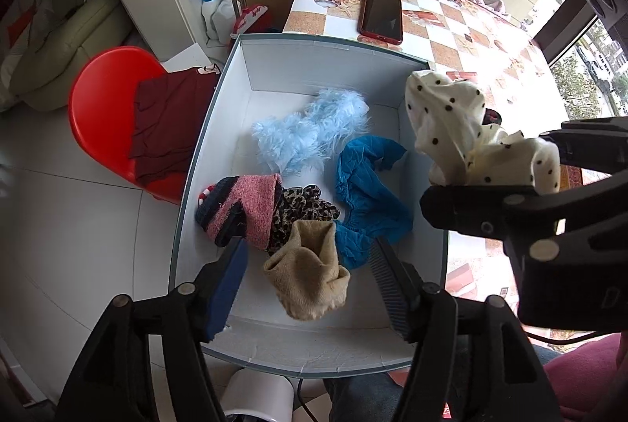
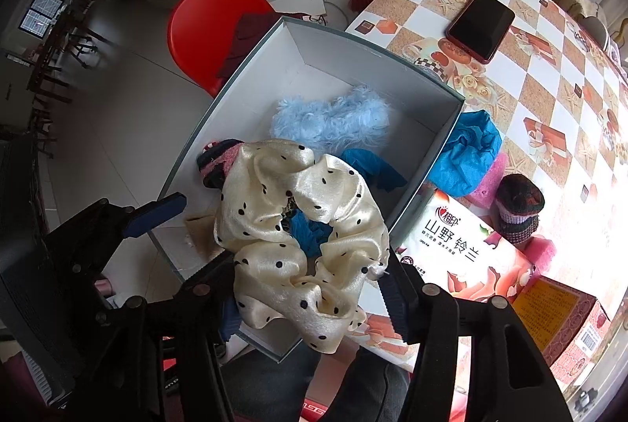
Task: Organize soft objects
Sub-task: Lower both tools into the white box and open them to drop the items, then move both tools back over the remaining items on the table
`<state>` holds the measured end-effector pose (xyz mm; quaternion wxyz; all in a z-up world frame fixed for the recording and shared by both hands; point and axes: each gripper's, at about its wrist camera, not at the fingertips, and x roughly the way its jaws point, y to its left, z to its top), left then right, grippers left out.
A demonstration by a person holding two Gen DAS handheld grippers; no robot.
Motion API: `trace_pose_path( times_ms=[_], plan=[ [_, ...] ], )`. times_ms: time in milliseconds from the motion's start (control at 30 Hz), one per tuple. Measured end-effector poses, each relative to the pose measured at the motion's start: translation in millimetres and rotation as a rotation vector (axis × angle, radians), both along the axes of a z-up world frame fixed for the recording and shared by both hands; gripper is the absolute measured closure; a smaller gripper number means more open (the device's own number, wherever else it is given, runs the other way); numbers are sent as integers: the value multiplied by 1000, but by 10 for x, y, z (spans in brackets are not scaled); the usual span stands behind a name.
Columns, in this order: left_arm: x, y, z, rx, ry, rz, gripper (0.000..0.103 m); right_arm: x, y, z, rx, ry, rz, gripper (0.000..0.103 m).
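Observation:
A white open box (image 1: 274,69) (image 2: 314,45) holds a fluffy light-blue piece (image 1: 310,131) (image 2: 329,120), a blue cloth (image 1: 365,186), a pink knit piece (image 1: 243,210), a leopard-print piece (image 1: 302,210) and a beige knit piece (image 1: 310,277). My left gripper (image 1: 310,281) is open and empty, low over the beige piece. My right gripper (image 2: 310,288) is shut on a cream polka-dot scrunchie (image 2: 298,226) (image 1: 451,124) and holds it above the box's right rim.
On the checkered table (image 2: 530,88) lie a phone (image 1: 380,16) (image 2: 481,26), another blue cloth (image 2: 467,155), a pink fluffy item (image 2: 490,175), a dark knit item (image 2: 518,214) and a tissue pack (image 2: 463,257). A red chair (image 1: 106,100) with dark red cloth stands left.

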<state>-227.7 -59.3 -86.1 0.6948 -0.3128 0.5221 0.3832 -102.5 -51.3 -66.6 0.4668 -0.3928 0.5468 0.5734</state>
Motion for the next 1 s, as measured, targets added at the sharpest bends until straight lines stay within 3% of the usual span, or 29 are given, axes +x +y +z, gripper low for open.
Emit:
trace_pose_path(
  times_ms=[100, 133, 167, 233, 333, 367, 567, 733, 867, 1000],
  plan=[
    [22, -5, 3, -9, -8, -7, 24, 22, 27, 8, -6, 6, -8, 32],
    [24, -9, 8, -11, -16, -8, 22, 36, 34, 9, -8, 11, -16, 17],
    [25, -14, 17, -9, -23, -8, 20, 54, 40, 16, -8, 11, -25, 9],
    [19, -11, 48, 1, -32, -2, 12, 95, 52, 32, -11, 3, -38, 8],
    [-7, 35, 111, 7, -63, 26, 12, 187, 77, 3, -52, -20, -59, 7],
    [-14, 61, 133, 2, -82, 38, 12, 234, 85, -22, -76, -22, -69, 0],
    [69, 194, 216, -18, -111, 43, 12, 809, 45, 96, -98, 55, -193, 0],
    [252, 201, 203, -33, -93, 11, 12, 1478, 12, 188, -92, -10, -323, 0],
    [386, 171, 181, -52, -69, -4, 12, 1734, 90, -15, -129, -21, -367, 0],
    [480, 96, 193, -51, -38, -28, 12, 1748, 263, -351, -159, -43, -338, 0]
  ],
)
